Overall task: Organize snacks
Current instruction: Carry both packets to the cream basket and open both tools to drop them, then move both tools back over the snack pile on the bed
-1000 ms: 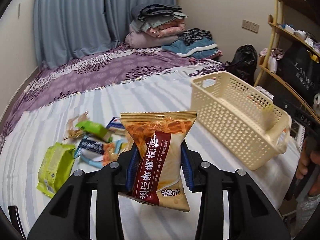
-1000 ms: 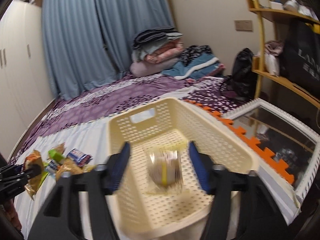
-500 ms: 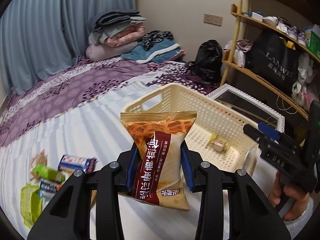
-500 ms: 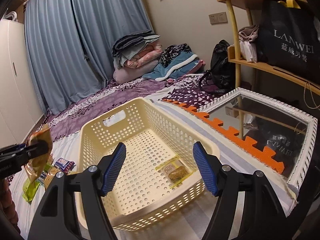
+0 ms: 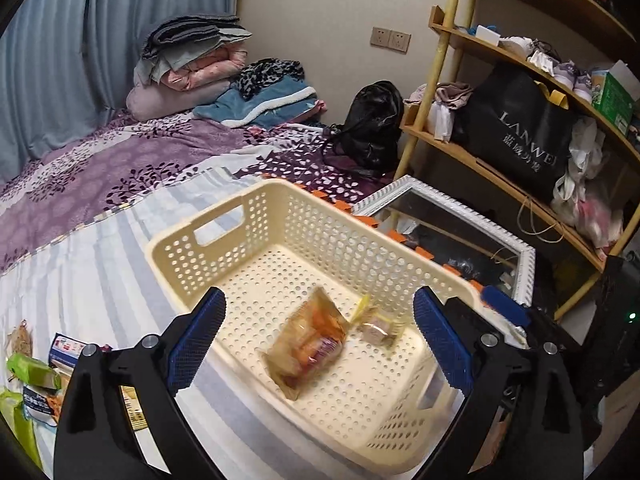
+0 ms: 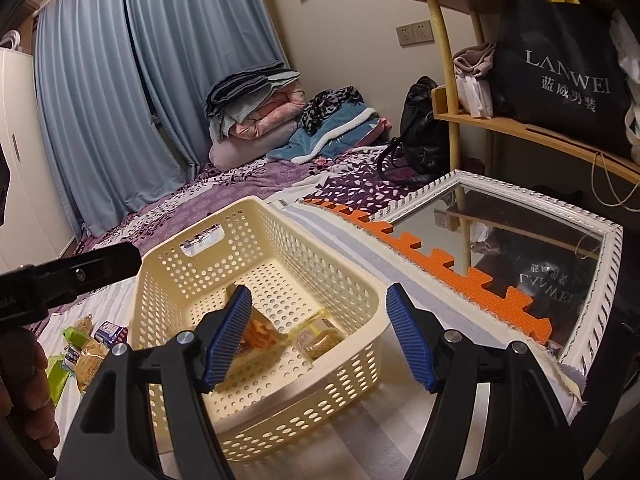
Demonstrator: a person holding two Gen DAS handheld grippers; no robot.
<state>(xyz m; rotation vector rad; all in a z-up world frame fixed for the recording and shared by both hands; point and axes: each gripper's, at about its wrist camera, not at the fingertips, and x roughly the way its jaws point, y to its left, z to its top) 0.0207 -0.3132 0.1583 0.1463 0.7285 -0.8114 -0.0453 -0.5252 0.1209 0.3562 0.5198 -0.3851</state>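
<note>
You have two snacks inside the cream perforated plastic basket [image 5: 256, 236] on the bed with the striped pale sheet [image 5: 88, 276]: the orange crinkled snack bag [image 5: 308, 344], blurred, just let go as your left claw [image 5: 316, 336] opened wide, and a small clear-wrapped biscuit pack [image 5: 376, 326] beside it. Your right claw [image 6: 320, 336] stands open and empty. A small heap of green and blue packets [image 5: 36, 380] waits on the sheet; wooden shelves [image 5: 500, 176] stand near.

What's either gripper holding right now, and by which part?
Nothing. The left gripper has just been opening, nothing between its jaws; the orange snack bag is in the basket. The right gripper is open and empty.
</note>
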